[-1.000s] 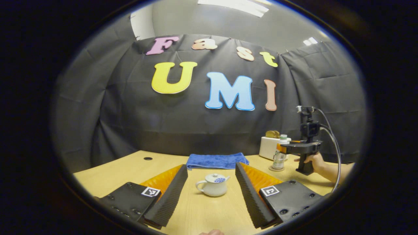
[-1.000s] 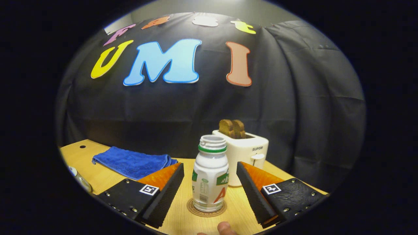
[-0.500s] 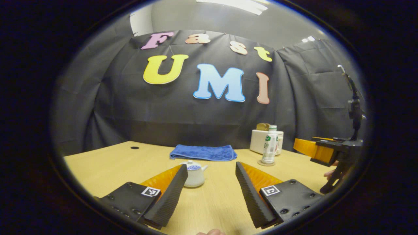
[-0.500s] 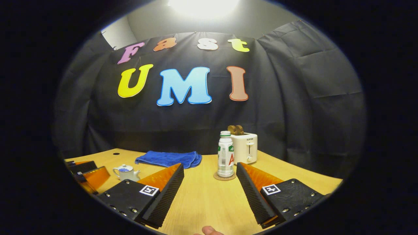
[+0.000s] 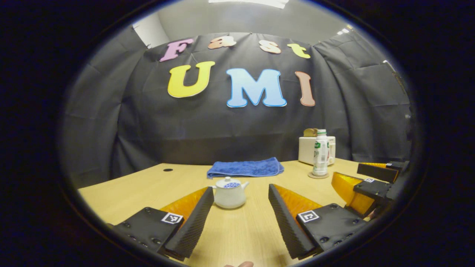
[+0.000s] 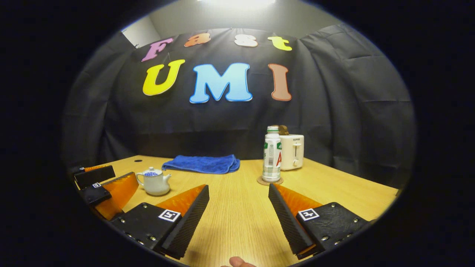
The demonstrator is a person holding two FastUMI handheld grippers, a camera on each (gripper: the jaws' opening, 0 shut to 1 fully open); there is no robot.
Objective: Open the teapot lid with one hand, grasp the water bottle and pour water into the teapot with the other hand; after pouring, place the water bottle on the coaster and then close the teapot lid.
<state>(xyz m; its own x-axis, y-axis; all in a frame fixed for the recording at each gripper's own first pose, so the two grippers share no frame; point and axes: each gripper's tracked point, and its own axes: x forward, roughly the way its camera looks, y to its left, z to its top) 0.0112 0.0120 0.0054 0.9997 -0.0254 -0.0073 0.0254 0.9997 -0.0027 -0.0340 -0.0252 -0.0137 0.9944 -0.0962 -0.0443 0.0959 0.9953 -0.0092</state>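
Both grippers hang with fingers spread, grasping nothing: the lidded teapot (image 5: 230, 192) sits just beyond the left gripper (image 5: 240, 218), toward its left finger, while the green-labelled water bottle (image 6: 272, 154), print unreadable, stands on the coaster (image 6: 269, 181) beyond the right gripper (image 6: 239, 218).

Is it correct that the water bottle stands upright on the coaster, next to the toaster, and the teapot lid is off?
One detail is wrong: the lid is on the teapot, as the left gripper view shows. The water bottle does stand upright on the coaster, next to the toaster.
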